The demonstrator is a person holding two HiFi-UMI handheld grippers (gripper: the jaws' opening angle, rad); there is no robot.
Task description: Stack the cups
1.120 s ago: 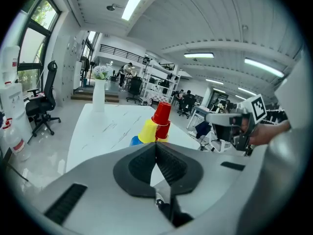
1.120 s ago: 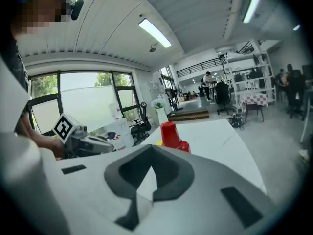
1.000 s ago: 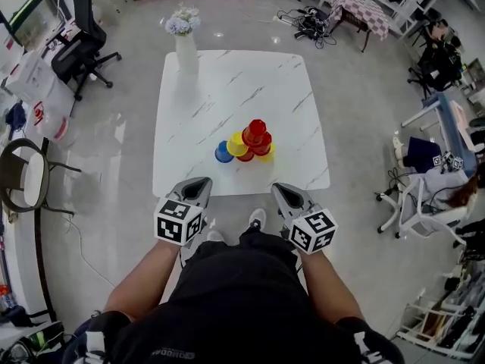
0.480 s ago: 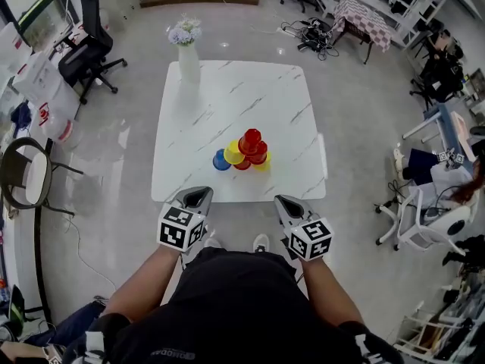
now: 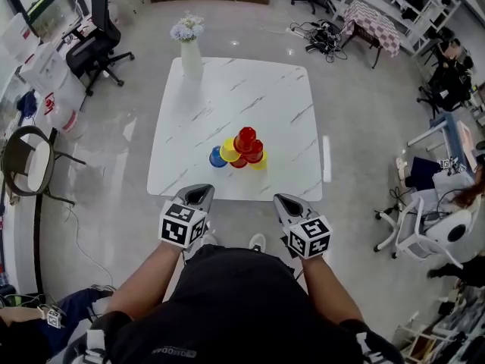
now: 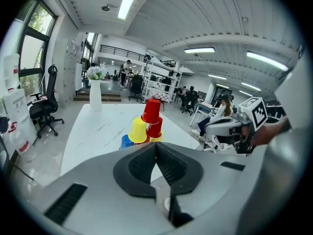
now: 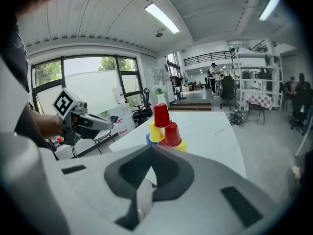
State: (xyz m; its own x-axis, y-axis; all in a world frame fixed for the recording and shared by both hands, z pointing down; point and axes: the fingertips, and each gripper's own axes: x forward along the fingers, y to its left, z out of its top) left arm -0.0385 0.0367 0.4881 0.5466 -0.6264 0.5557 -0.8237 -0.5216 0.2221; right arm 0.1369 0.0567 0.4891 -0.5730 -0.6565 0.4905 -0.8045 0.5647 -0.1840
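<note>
floor (image 5: 364, 112): glossy grey | centre: white marble table (image 5: 250, 89) | upper left: black office chair (image 5: 101, 36) | ceiling: strip lights (image 6: 128, 1)

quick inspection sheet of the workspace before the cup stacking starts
surface: white marble-look table
job's things: red, yellow and blue cups piled mouth-down in a small pyramid near the table's near edge, one red cup on top
clutter: vase of flowers at the far left corner
grippers: left gripper and right gripper both shut, empty, short of the table edge
cables: tangle on the floor beyond the far right corner
surroundings: office chair at far left
</note>
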